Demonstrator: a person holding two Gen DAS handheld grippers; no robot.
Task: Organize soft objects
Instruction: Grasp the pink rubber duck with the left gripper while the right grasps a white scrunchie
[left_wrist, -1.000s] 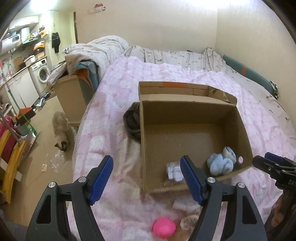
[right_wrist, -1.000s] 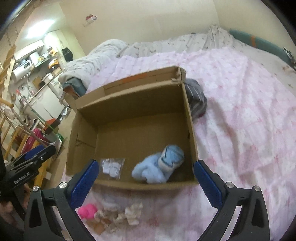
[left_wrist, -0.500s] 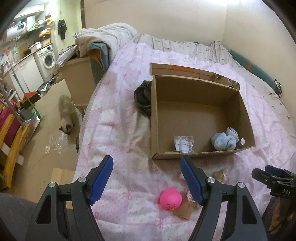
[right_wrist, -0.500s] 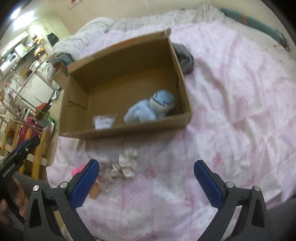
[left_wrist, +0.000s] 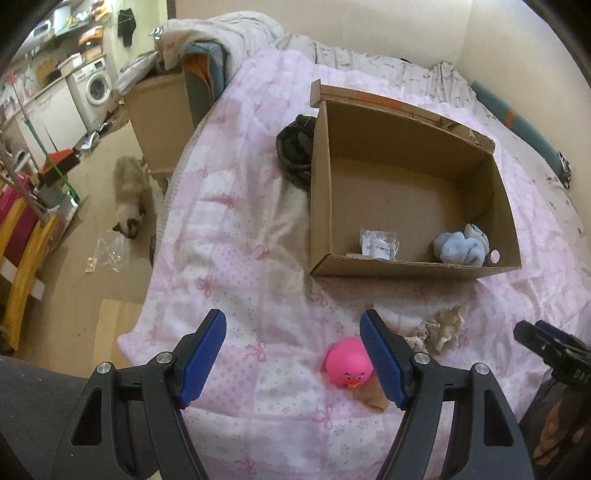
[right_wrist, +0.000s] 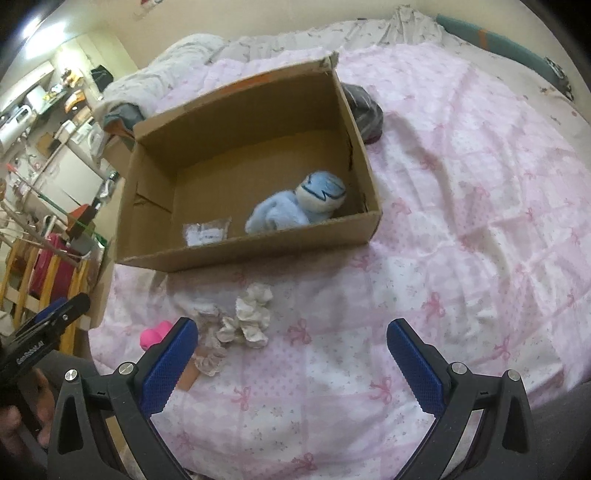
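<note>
An open cardboard box (left_wrist: 319, 192) (right_wrist: 364, 155) lies on the pink bed cover. Inside it are a light blue plush toy (left_wrist: 460, 246) (right_wrist: 299, 206) and a small clear packet (left_wrist: 379, 242) (right_wrist: 206, 232). In front of the box lie a pink rubber duck (left_wrist: 349, 362) (right_wrist: 155, 333), a cream scrunchie (left_wrist: 445, 326) (right_wrist: 253, 312) and a brown piece (left_wrist: 373, 395). My left gripper (left_wrist: 293, 356) is open and empty, with the duck beside its right finger. My right gripper (right_wrist: 291, 363) is open and empty above the cover, right of the scrunchie.
A dark bundle of cloth (left_wrist: 295, 149) (right_wrist: 364, 110) lies against the box's far side. The bed edge drops to the floor on the left, where a cat (left_wrist: 127, 195) stands. A washing machine (left_wrist: 94, 86) and a wooden rack (left_wrist: 22, 254) stand further left.
Both grippers have pulled back from the box toward the bed's near edge. The duck and scrunchie have come into fuller view. Both stay open.
</note>
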